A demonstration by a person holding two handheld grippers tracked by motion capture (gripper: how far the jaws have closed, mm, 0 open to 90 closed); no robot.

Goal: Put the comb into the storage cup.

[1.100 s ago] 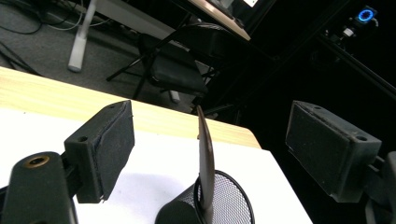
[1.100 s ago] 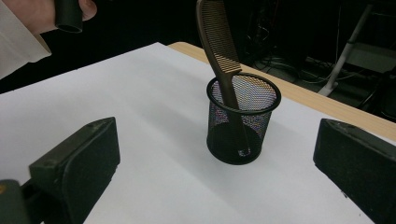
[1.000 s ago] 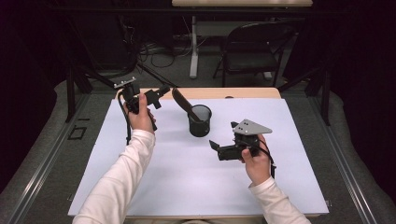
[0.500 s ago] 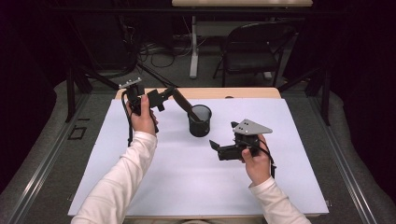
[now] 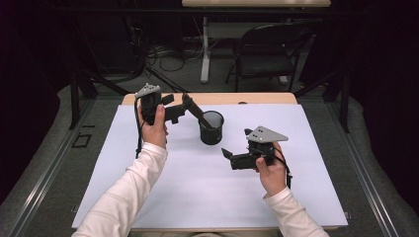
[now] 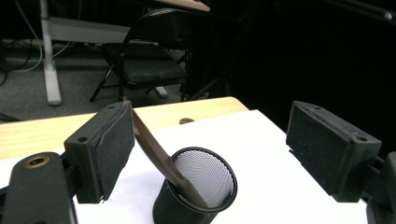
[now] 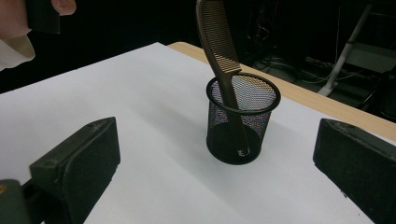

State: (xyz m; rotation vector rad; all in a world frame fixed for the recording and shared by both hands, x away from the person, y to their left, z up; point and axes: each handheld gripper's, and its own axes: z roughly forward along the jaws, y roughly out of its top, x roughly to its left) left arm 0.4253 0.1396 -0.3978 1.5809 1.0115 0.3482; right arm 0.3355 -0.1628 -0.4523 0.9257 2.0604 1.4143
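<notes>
Brown comb [image 7: 219, 46] standing slanted in the black mesh pen cup [image 7: 243, 119], handle end down on the cup's floor, toothed end leaning out over the rim toward the left gripper [image 5: 179, 109]. Cup upright on the white sheet [image 5: 212, 187] near the far middle of the wooden table [image 5: 237, 98]. Left gripper held up beside the cup, jaws spread wide in its own view, one pad [image 6: 109, 144] right at or just beside the comb's upper end [image 6: 149, 142], the other well off to the side; touching or a hair apart, hard to tell. Nothing clamped. Right gripper [image 5: 227, 154] low over the sheet, a little nearer the person than the cup, aimed at it, jaws likewise wide and empty. By the look of it, the step in hand is the release, with the comb set in the cup and resting on the rim under its own weight. Next move, likely: back the left gripper away along the line of the comb without brushing the toothed end, since a nudge could tip the light cup or lever the comb out.
</notes>
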